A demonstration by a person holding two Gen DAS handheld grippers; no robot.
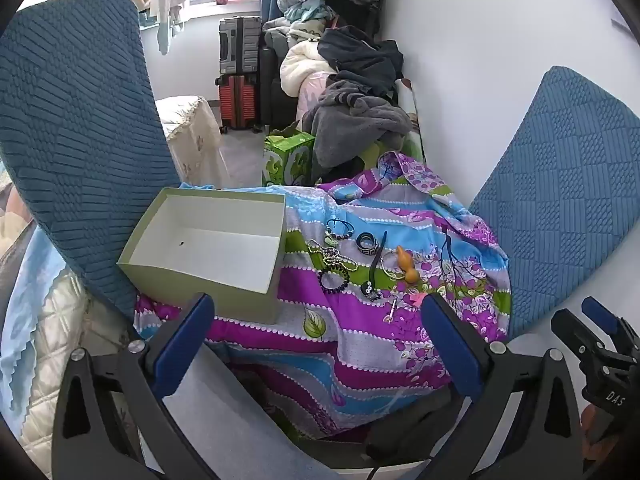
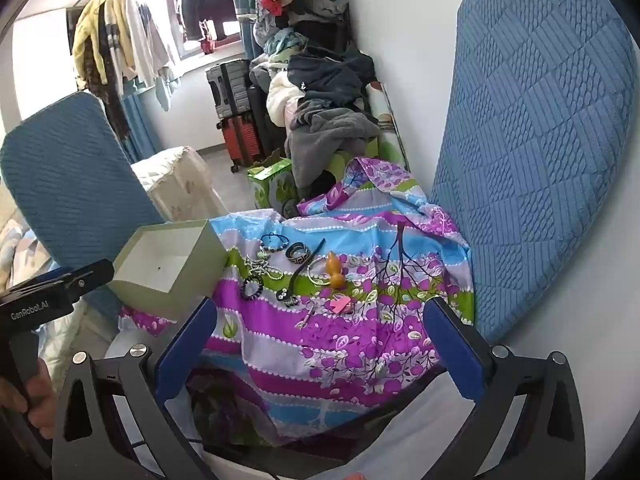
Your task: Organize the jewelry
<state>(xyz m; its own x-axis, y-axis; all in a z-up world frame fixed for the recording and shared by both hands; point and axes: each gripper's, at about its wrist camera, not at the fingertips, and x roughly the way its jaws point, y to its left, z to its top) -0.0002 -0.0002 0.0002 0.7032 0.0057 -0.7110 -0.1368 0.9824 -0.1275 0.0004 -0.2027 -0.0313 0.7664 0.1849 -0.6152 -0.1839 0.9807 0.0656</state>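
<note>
An empty pale green box (image 1: 208, 240) stands on a purple, blue and green floral cloth (image 1: 360, 344); it also shows in the right wrist view (image 2: 168, 264). Jewelry lies to its right: a dark beaded bracelet (image 1: 334, 276), a bead chain (image 1: 332, 254), a black patterned bangle (image 1: 367, 242), a silver bangle (image 1: 390, 266), an orange gourd pendant (image 1: 407, 266) and a black cord necklace (image 1: 376, 264). A pink piece (image 2: 341, 305) lies nearer. My left gripper (image 1: 318, 320) is open and empty, short of the cloth's items. My right gripper (image 2: 320, 320) is open and empty too.
Two blue-covered chair backs (image 1: 80, 128) (image 1: 560, 200) flank the cloth. Behind are a green carton (image 1: 286, 158), a pile of clothes (image 1: 352, 92), suitcases (image 1: 239, 76) and a white wall on the right. The right gripper's body (image 1: 600, 364) shows at the left view's lower right.
</note>
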